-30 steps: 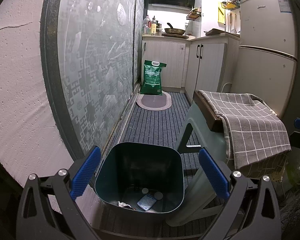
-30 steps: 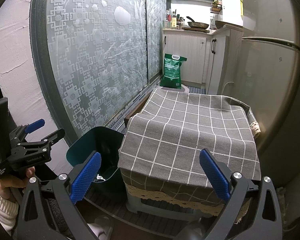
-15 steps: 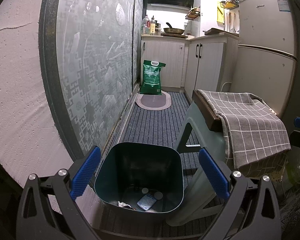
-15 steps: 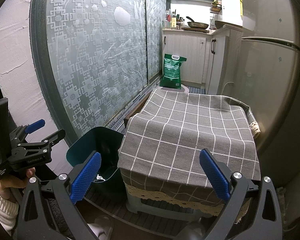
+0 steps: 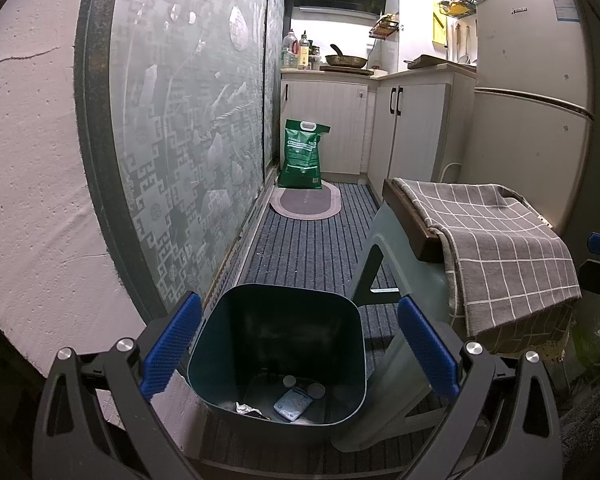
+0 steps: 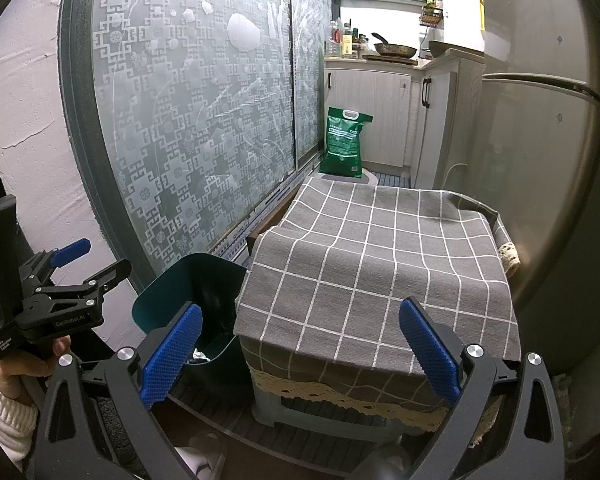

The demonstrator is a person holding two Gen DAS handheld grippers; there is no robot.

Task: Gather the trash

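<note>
- we are holding our left gripper [image 5: 298, 352] above the dark green trash bin [image 5: 236, 344], its blue-padded fingers [image 5: 172, 344] spread wide to either side of the bin's mouth and gripping nothing.
- we are looking down into the bin: a crumpled silvery scrap [image 5: 246, 408], a small pale blue packet [image 5: 293, 399] and a few round grey discs [image 5: 289, 380] are lying on its bottom.
- the bin is standing on the striped grey floor mat [image 5: 312, 248], just left of a grey plastic stool [image 5: 384, 264] and near the frosted patterned sliding door [image 5: 188, 140].
- we are keeping our right gripper [image 6: 300, 348] released too, its fingers [image 6: 428, 348] wide apart and empty, pointing over the near edge of the grey checked cloth [image 6: 380, 264] that is draped over the stool.
- from the right wrist view, the bin is showing to the left of the cloth-covered stool, with a bit of white trash [image 6: 199, 356] visible inside.
- our left hand [image 6: 28, 364], in a white knit sleeve [image 6: 4, 408], is gripping the handle of the left gripper at the far left of that view.
- far down the narrow kitchen, a green bag [image 5: 303, 155] is leaning against white cabinets [image 5: 332, 128], with an oval rug [image 5: 306, 204] in front of it.
- a pan [image 5: 346, 59] and bottles [image 5: 294, 50] are sitting on the far counter, and a pale fridge [image 5: 532, 120] is standing on the right.
</note>
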